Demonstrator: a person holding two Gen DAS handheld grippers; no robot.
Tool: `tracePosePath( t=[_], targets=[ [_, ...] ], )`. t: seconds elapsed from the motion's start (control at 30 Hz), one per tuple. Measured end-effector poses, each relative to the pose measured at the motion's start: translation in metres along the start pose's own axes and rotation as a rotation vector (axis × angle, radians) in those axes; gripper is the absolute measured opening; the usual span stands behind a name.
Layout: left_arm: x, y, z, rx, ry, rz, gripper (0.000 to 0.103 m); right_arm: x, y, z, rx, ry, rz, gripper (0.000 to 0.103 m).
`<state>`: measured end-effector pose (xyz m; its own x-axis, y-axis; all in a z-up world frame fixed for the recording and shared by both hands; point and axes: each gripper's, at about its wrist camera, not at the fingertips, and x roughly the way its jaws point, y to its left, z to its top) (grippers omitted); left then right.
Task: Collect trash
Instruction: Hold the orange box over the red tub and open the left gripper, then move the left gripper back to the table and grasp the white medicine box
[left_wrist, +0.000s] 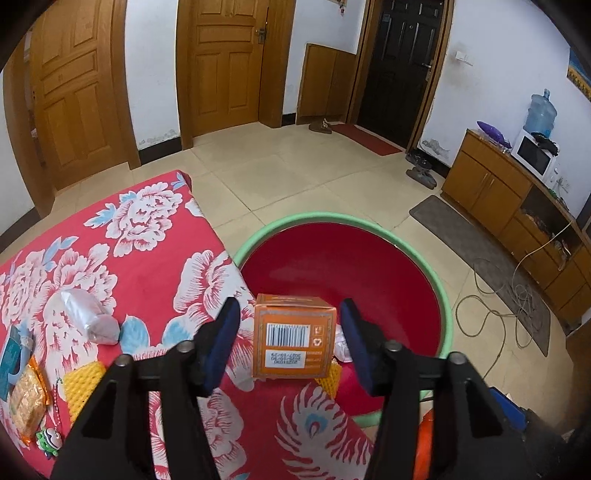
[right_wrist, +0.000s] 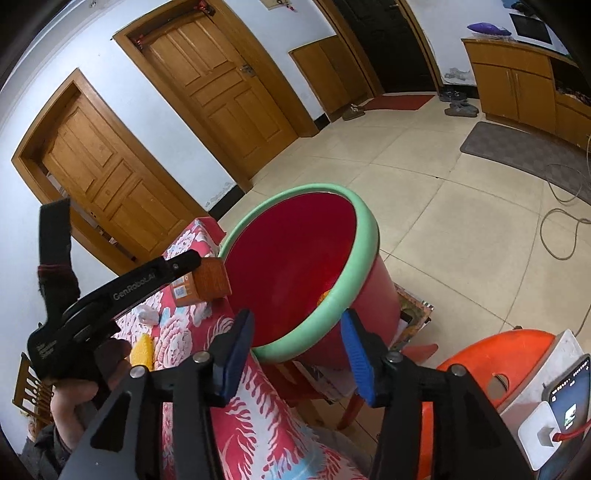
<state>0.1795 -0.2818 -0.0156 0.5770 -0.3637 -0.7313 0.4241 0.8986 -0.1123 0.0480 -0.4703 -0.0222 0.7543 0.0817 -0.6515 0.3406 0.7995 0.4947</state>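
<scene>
An orange box (left_wrist: 294, 335) with a barcode label sits at the edge of a worktop covered in a red floral cloth (left_wrist: 155, 254), right beside a red bin with a green rim (left_wrist: 445, 306). The left gripper (left_wrist: 291, 343) frames the box, its blue-padded fingers (left_wrist: 221, 345) spread apart with gaps on both sides. The right gripper (right_wrist: 297, 354) hangs over the bin's near rim, fingers apart and holding nothing. On the cloth farther left lie a crumpled silver wrapper (left_wrist: 90, 314), a yellow foam net (left_wrist: 83, 389) and an orange snack packet (left_wrist: 27, 402).
</scene>
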Motion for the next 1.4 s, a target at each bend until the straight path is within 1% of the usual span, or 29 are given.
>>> tracePosePath(
  t=[0.1, 0.2, 0.33, 0.57, 0.73, 0.8, 1.0, 1.13, 1.23, 1.4],
  targets=[
    [-0.004, 0.0, -0.003, 0.005, -0.002, 0.017, 0.062, -0.002, -0.004, -0.001, 0.013, -0.01, -0.008, 0.056],
    [-0.01, 0.002, -0.006, 0.004, -0.007, 0.017, 0.064, -0.004, -0.005, -0.004, 0.021, -0.013, -0.009, 0.057],
    [-0.024, 0.005, -0.011, 0.01, -0.018, 0.026, 0.065, -0.005, -0.003, -0.009, 0.019, -0.008, 0.007, 0.057],
    [-0.051, 0.014, -0.022, 0.013, -0.035, 0.032, 0.065, -0.014, 0.01, -0.016, -0.016, -0.018, 0.02, 0.061],
    [-0.069, 0.032, -0.032, -0.023, -0.035, 0.036, 0.065, -0.018, 0.024, -0.021, -0.037, -0.026, 0.014, 0.066],
    [-0.075, 0.039, -0.037, -0.028, -0.037, 0.048, 0.065, -0.018, 0.03, -0.025, -0.047, -0.019, 0.019, 0.067],
    [-0.098, 0.072, -0.052, -0.05, -0.053, 0.112, 0.065, -0.018, 0.05, -0.033, -0.08, -0.01, 0.028, 0.07],
    [-0.114, 0.106, -0.056, -0.084, -0.074, 0.158, 0.065, -0.016, 0.072, -0.042, -0.126, 0.008, 0.051, 0.07],
    [-0.122, 0.135, -0.056, -0.103, -0.083, 0.205, 0.065, -0.016, 0.086, -0.048, -0.153, 0.022, 0.065, 0.07],
    [-0.126, 0.18, -0.055, -0.115, -0.074, 0.275, 0.065, -0.02, 0.107, -0.053, -0.189, 0.02, 0.073, 0.071]
  ],
)
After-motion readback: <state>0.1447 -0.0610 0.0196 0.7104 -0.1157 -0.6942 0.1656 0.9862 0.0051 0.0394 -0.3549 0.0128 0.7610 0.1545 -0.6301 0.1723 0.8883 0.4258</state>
